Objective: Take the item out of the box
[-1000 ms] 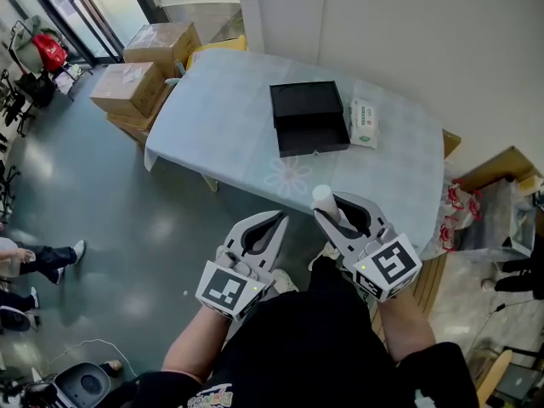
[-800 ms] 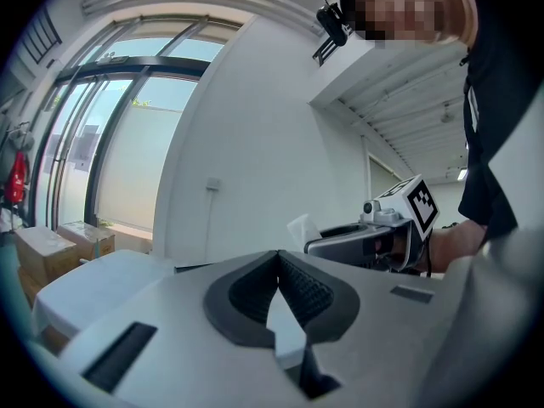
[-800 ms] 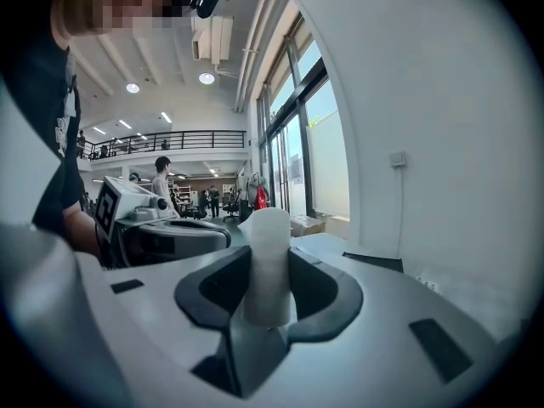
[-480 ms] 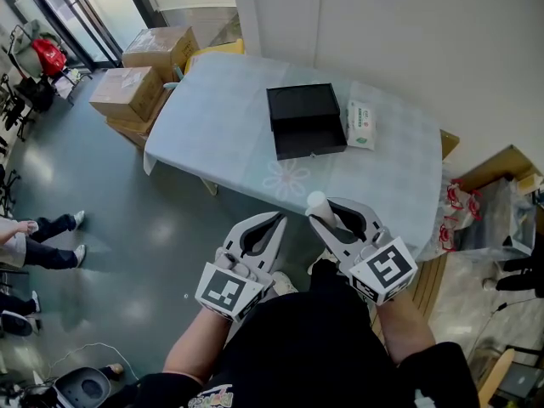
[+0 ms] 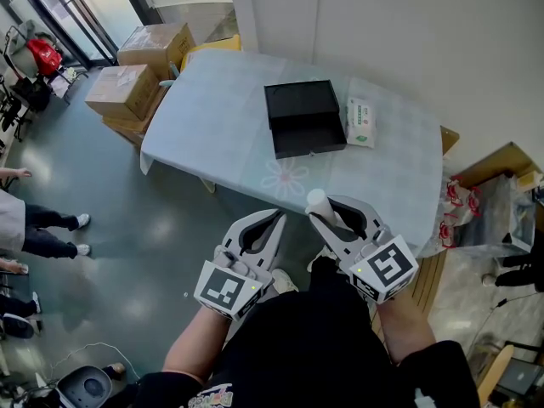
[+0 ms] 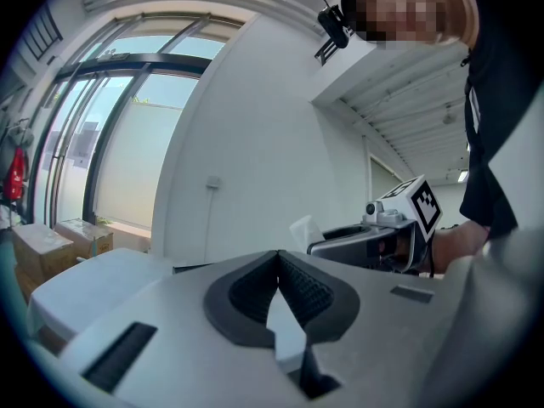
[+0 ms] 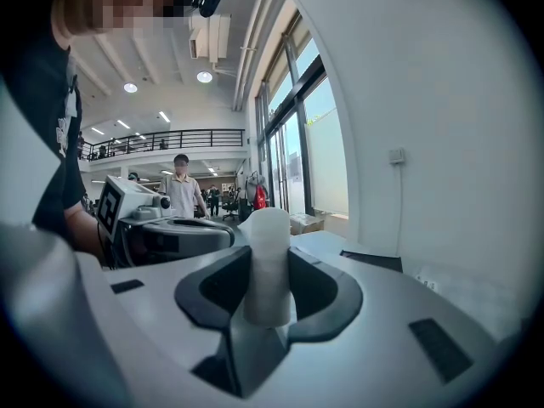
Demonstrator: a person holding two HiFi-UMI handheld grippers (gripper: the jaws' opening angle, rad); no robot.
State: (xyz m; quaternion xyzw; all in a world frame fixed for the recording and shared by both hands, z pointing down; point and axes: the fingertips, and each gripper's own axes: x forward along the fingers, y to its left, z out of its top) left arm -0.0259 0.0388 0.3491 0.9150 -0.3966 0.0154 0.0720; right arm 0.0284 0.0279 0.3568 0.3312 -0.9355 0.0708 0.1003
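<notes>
White cylinder (image 7: 270, 266) sits clamped in the right tool (image 5: 328, 211), well apart from the open black box (image 5: 302, 117) on the counter (image 5: 212, 126); removal looks done. Left tool (image 5: 274, 221) is closed and empty.

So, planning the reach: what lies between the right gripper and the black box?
Head view: only bare tablecloth between the right gripper, shut on a white roll, and the black box.
</notes>
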